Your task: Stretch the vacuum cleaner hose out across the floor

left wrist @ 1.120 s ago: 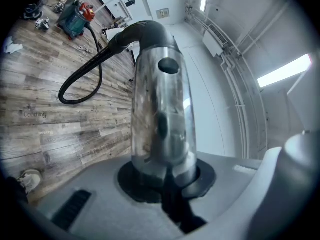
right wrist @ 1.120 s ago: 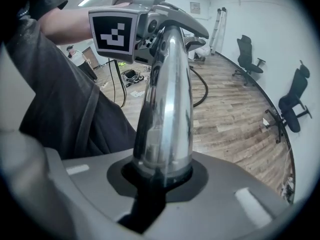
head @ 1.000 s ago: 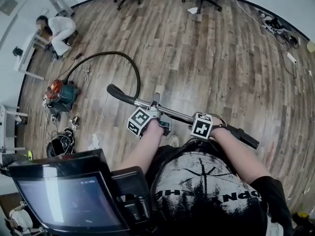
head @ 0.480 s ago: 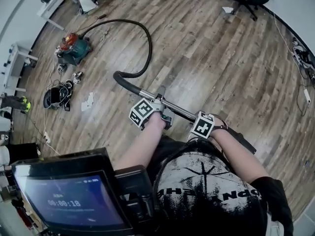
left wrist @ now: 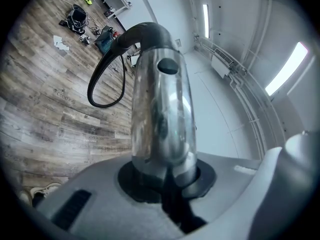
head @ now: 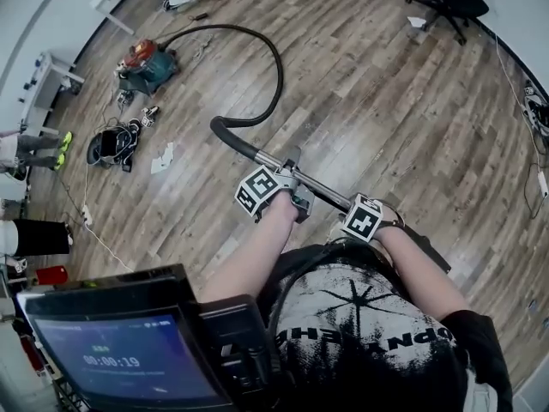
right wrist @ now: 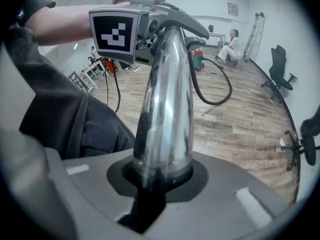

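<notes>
Vacuum cleaner point(head: 147, 65) now sits farther up my head view, hose point(head: 274, 75) curved, while my left claw point(head: 296, 200) and right claw point(head: 356, 213) both clamp the chrome wand point(head: 324, 192).

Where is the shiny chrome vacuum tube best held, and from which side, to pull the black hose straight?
Grip the straight, rigid chrome tube behind its black bent end, from the person's side, jaws across its round width. The left tool and right tool clamp it so.

Grippers: I count two, left gripper point(head: 298, 200), right gripper point(head: 364, 221)
Vacuum point(head: 147, 65): one, far left
Hose point(head: 273, 67): one
Tube point(head: 324, 189): one
Chairs point(right wrist: 277, 64): I see two, far right
Screen point(head: 129, 363): one, near left
</notes>
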`<state>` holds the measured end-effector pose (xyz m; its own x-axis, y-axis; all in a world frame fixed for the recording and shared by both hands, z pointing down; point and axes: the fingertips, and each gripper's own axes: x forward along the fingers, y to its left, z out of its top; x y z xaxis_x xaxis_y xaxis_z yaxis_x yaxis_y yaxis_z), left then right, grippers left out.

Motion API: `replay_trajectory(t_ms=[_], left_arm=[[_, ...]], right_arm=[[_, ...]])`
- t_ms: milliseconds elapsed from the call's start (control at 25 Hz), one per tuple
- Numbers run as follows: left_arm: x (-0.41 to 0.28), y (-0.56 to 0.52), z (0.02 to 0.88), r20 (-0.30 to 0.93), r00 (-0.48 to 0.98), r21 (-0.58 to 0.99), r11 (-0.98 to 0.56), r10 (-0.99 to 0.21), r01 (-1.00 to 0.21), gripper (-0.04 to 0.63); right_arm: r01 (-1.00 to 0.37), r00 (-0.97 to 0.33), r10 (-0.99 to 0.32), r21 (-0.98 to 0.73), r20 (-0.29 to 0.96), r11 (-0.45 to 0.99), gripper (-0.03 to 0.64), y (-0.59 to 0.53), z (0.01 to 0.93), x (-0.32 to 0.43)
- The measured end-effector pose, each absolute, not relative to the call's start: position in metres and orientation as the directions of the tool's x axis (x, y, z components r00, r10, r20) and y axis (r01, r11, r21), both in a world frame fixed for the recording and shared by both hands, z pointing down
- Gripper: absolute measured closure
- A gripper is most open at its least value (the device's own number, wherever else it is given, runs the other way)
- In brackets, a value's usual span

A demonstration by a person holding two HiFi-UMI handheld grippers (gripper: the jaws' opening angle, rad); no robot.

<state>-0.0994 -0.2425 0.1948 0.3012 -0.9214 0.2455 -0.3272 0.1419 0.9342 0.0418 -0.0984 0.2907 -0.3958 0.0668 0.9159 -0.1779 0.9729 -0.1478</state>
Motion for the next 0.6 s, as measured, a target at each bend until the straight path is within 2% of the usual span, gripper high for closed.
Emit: replay_trajectory(t_ms=[240,600], left_arm=[[-0.084,-0.209,0.187,0.227,0.328,0.932,0.106,-0.917,-0.348,0.551],[-0.066,-0.116,0.176,0.159,0.360,0.950,0.043,-0.919,-0.310,0.551]], right_arm=[[-0.210,-0.403,0.038,-0.133,0.914,0.969,0.538,-0.061,0.290,0.052],[-0.233,-0.374,-0.027,-0.065,0.927,0.970,0.538,0.027,0.284,0.070]])
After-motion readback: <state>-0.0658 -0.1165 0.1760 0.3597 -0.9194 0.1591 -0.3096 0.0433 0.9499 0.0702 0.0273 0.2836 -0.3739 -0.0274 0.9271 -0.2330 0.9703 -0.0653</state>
